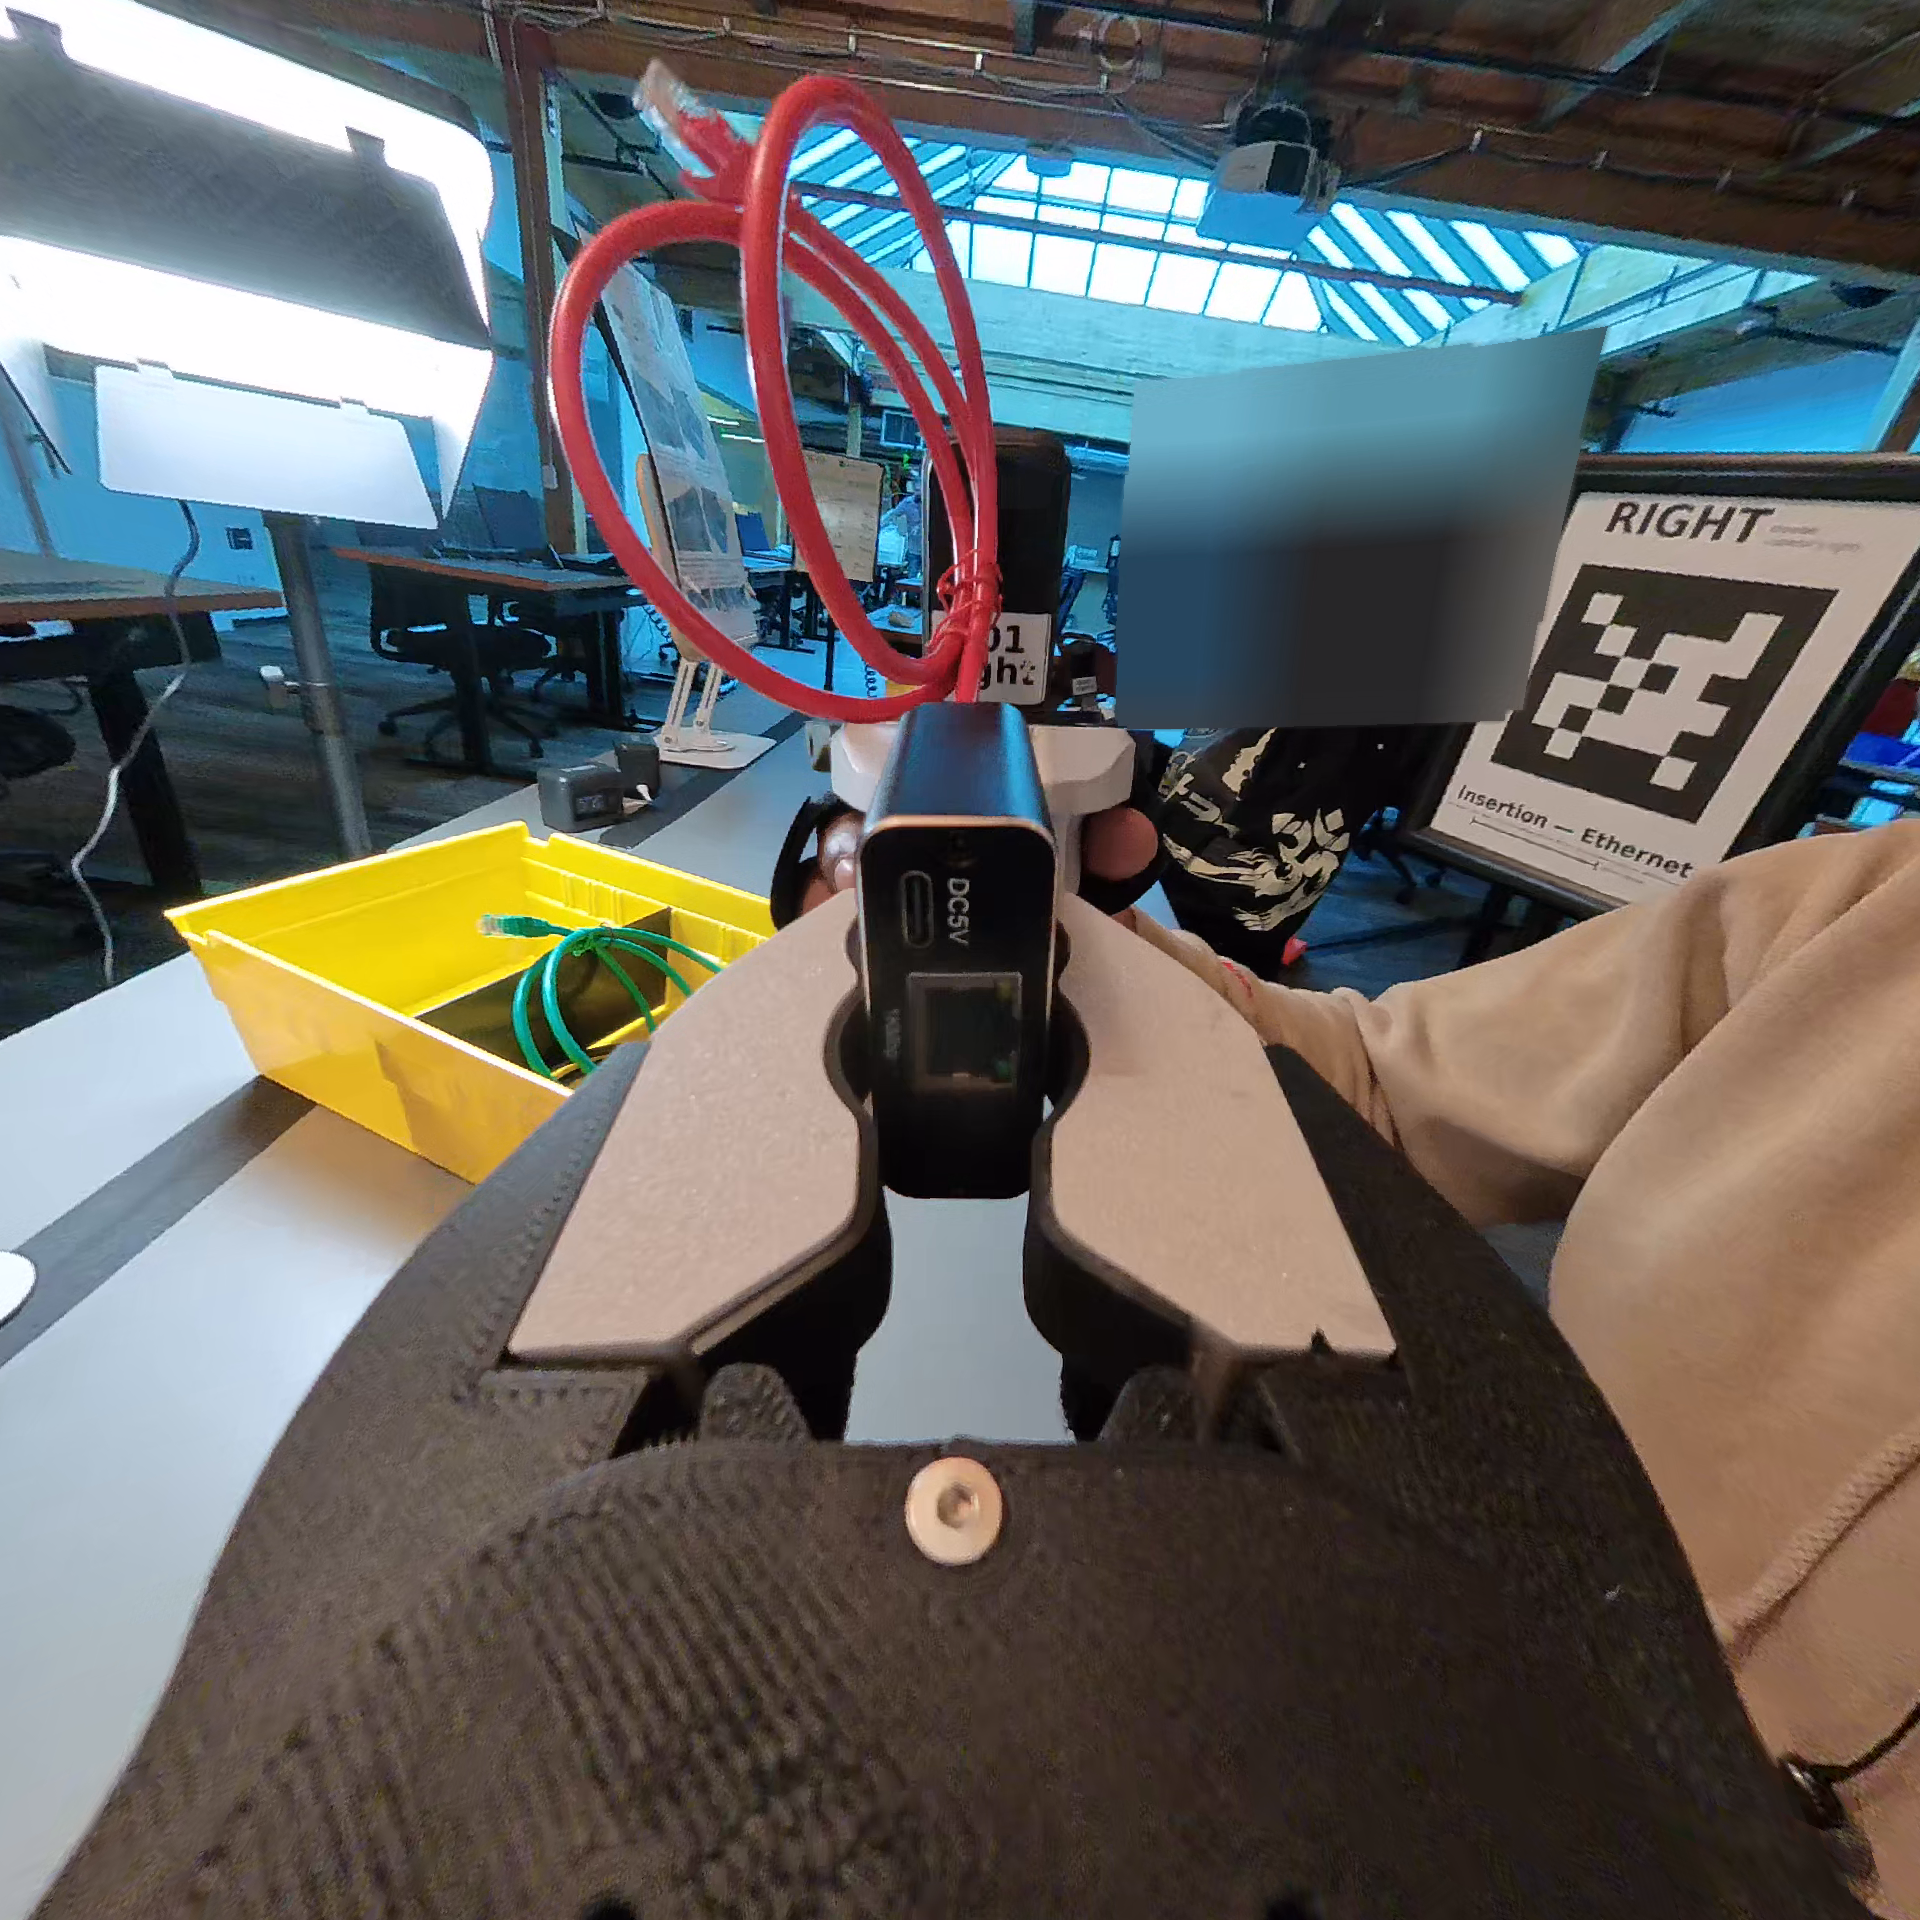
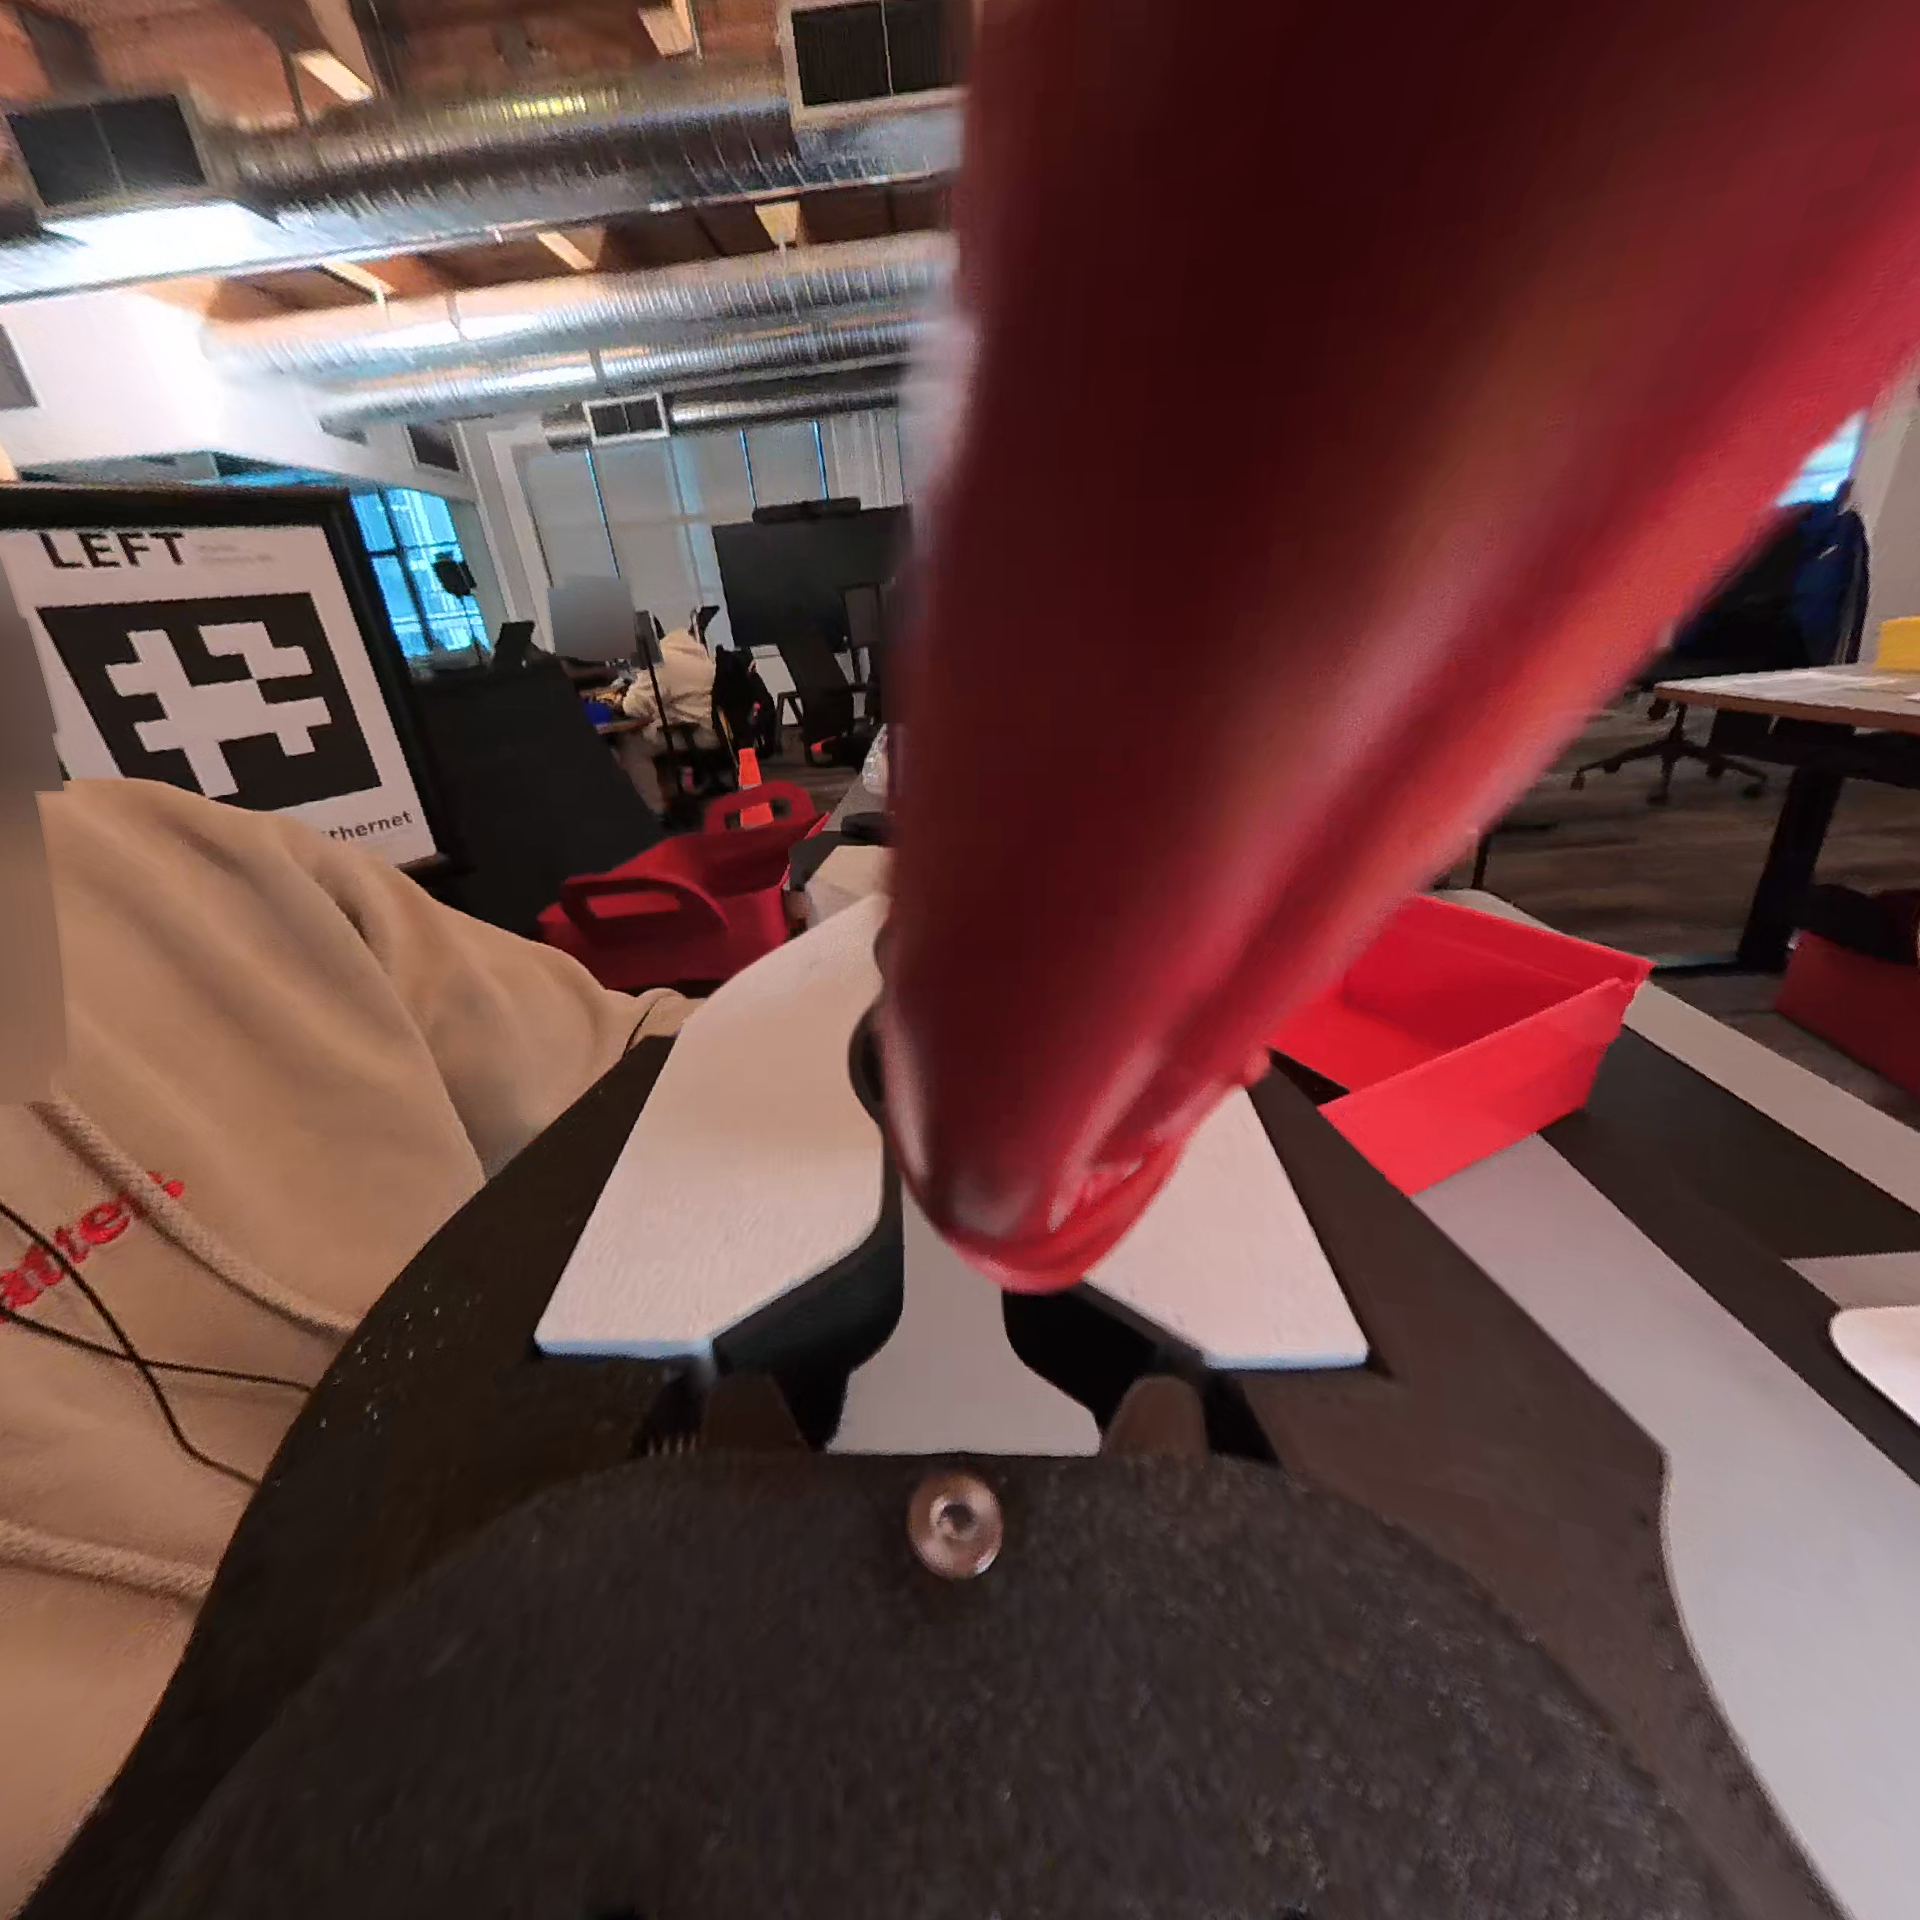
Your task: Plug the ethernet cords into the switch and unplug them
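My left gripper (image 1: 956,935) is shut on a small black switch (image 1: 961,904) and holds it above the table. The switch's near face shows an empty ethernet port (image 1: 961,1029). A coiled red ethernet cord (image 1: 769,416) rises from the switch's far end, and its free plug (image 1: 686,114) sticks up at the top. My right gripper (image 1: 982,758) sits just behind the switch at the cord's lower end. In the right wrist view the red cord (image 2: 1247,623) is a close blur between the fingers of my right gripper (image 2: 997,997), which is shut on it. The switch is hidden there.
A yellow bin (image 1: 312,997) on the grey table holds a coiled green ethernet cord (image 1: 582,987). A red bin (image 2: 1475,1081) stands on the table's other side. Marker boards (image 1: 1662,686) (image 2: 208,686), a light panel on a pole (image 1: 312,665) and a person's beige sleeve (image 1: 1662,1091) are close by. Both grippers' tips are close together, under 4 cm apart.
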A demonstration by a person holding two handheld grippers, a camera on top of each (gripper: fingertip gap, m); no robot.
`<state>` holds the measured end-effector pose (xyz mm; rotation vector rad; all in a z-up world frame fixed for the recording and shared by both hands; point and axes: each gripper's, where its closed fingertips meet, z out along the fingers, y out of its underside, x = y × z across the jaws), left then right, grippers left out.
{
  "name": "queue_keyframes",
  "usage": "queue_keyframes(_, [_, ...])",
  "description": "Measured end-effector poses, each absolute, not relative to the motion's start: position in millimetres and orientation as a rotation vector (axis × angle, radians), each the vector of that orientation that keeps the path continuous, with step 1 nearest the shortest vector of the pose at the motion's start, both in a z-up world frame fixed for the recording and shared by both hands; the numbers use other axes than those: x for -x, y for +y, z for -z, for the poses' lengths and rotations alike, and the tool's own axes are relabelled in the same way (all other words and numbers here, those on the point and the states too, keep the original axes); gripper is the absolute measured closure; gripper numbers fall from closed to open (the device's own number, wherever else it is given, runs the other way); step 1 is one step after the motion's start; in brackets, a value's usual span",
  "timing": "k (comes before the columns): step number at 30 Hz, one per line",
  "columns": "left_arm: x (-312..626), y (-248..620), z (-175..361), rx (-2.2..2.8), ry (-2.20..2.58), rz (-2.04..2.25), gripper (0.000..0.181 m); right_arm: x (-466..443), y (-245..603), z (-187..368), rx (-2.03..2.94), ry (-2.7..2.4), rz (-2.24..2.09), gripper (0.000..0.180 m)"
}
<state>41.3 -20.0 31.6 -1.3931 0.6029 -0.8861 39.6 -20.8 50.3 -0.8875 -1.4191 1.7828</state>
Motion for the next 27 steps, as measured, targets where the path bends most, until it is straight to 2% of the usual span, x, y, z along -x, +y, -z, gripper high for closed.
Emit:
queue_keyframes(8, [-43, -18, -25, 1.435, 0.614, 0.905, 0.154, -39, -20, -46, 0.893, -1.442, -1.778, 0.166])
queue_keyframes(18, [-29, -20, -30, 1.442, 0.685, 0.673, 0.147, -36, -22, -45, 0.899, -1.419, -1.833, 0.166])
queue_keyframes(27, [-32, -22, -22, 1.498, 0.685, 0.766, 0.154, -35, -20, -41, 0.912, -1.420, -1.835, 0.165])
